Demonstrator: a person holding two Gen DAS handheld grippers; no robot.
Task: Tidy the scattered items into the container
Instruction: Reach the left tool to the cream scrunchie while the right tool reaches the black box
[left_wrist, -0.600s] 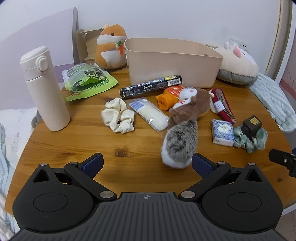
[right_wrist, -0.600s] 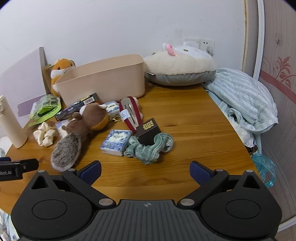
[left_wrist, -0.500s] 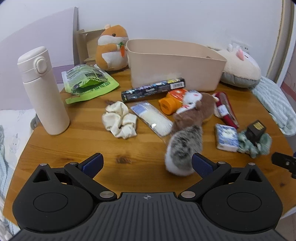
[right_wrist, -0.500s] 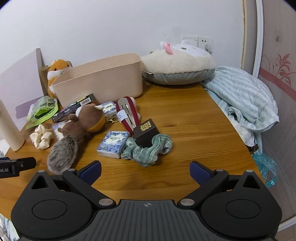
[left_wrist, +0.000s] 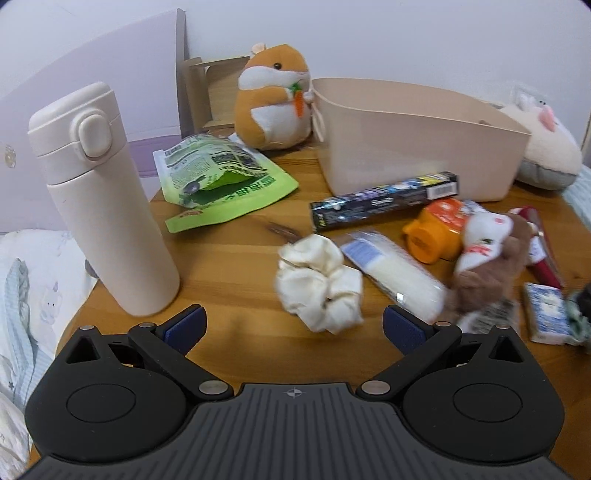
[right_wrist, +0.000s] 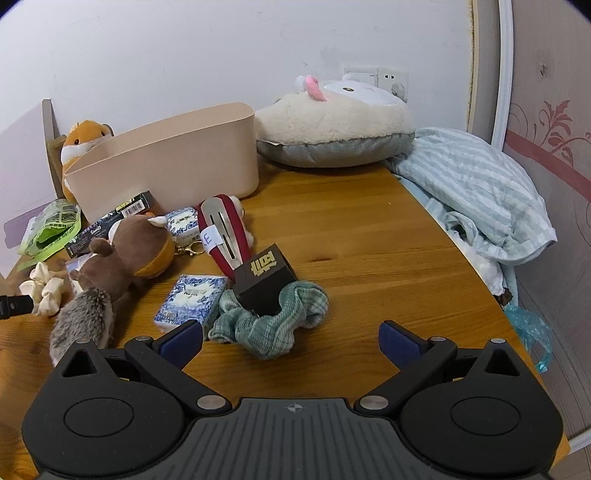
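A beige tub (left_wrist: 417, 144) (right_wrist: 166, 162) stands at the back of the round wooden table (left_wrist: 229, 258). In front of it lie a black carton (left_wrist: 384, 201), an orange bottle (left_wrist: 432, 230), a clear packet (left_wrist: 395, 275), a cream scrunchie (left_wrist: 319, 286) and a brown squirrel plush (right_wrist: 118, 266). Further right are a blue-white tissue pack (right_wrist: 192, 299), a black box (right_wrist: 264, 282) on a green scrunchie (right_wrist: 273, 321), and a red hair clip (right_wrist: 223, 232). My left gripper (left_wrist: 293, 325) hangs open just short of the cream scrunchie. My right gripper (right_wrist: 291, 339) is open near the green scrunchie, holding nothing.
A white flask (left_wrist: 99, 199) stands at the left, with a green pouch (left_wrist: 221, 181) and an orange hamster plush (left_wrist: 275, 98) behind it. A cream cushion toy (right_wrist: 332, 122) and a striped blue cloth (right_wrist: 476, 188) lie at the right. The table edge curves close on both sides.
The left gripper has swung left and come closer, so the cream scrunchie now sits ahead of it instead of the squirrel's tail. The right gripper has edged forward toward the green scrunchie.
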